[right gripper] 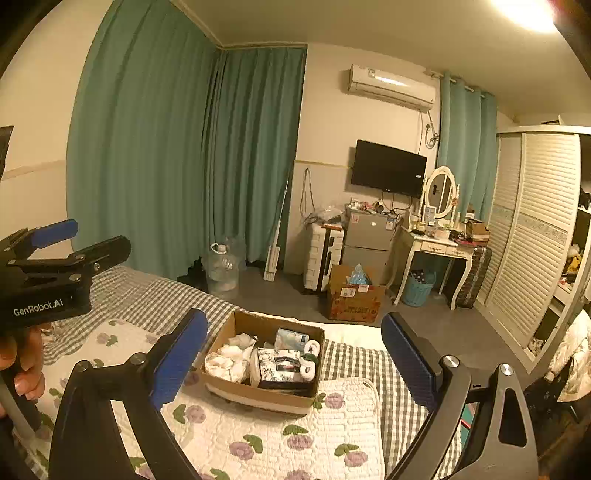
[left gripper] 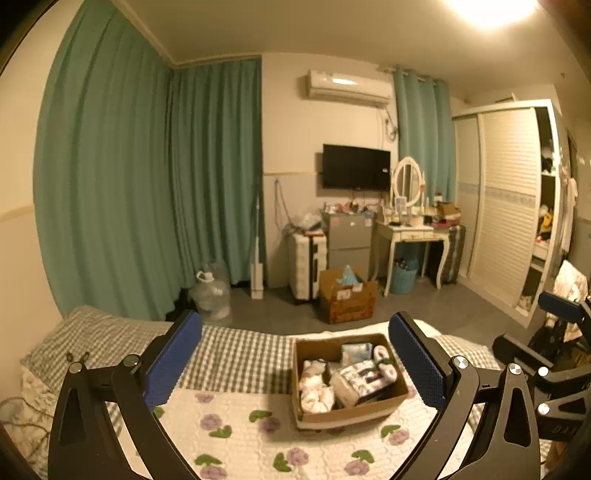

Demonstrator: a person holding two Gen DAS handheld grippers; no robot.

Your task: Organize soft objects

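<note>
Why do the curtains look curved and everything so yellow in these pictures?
Left wrist view: the fisheye lens bows the green curtains, and the ceiling lamp blows out white, tinting the room warm. Right wrist view: same bending and lamp glare at the top right, dark corners, and the cardboard box on the bed looks slightly soft.

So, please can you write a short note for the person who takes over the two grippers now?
Left gripper: open, holds nothing, above the bed.
Right gripper: open, holds nothing, beside the left.
Cardboard box stands on the floral quilt. In it: white soft items, a patterned tissue pack, a light blue pack, small rolls.
No soft items seen loose on the bed; what remains is unclear.
</note>
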